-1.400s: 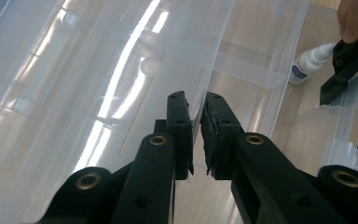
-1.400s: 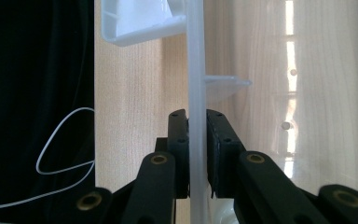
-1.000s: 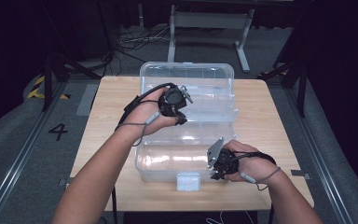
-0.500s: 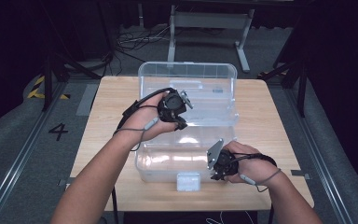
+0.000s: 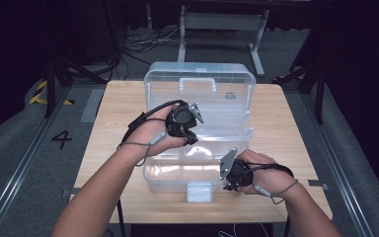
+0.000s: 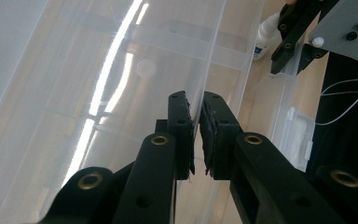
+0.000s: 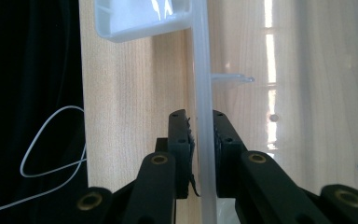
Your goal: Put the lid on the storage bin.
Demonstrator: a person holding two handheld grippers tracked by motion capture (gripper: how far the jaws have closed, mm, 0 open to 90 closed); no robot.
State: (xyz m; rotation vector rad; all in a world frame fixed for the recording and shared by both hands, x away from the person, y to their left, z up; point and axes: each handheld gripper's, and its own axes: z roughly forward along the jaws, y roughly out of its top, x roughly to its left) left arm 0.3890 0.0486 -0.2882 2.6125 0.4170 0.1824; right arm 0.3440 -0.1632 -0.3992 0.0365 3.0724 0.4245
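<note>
A clear plastic storage box [image 5: 177,173] stands on the wooden table [image 5: 276,123], its hinged lid [image 5: 227,106] lifted off the base. My left gripper [image 5: 191,139] [image 6: 196,100] is shut on the lid's thin free edge, above the middle of the box. Lower right, my right gripper [image 5: 225,173] [image 7: 199,116] is shut on the base's front rim [image 7: 204,70]. That grip is just right of the white latch [image 5: 200,191] [image 7: 140,18]. The lid's handle [image 5: 197,84] faces up.
A small white bottle [image 6: 265,35] shows through the clear plastic near the right gripper. A white cable [image 7: 51,154] hangs off the table's near edge. Dark floor, cables and a metal stand [image 5: 222,22] lie beyond the far edge.
My left gripper has come toward me with the lid's edge, and the lid has swung with it. The right gripper has stayed on the front rim.
</note>
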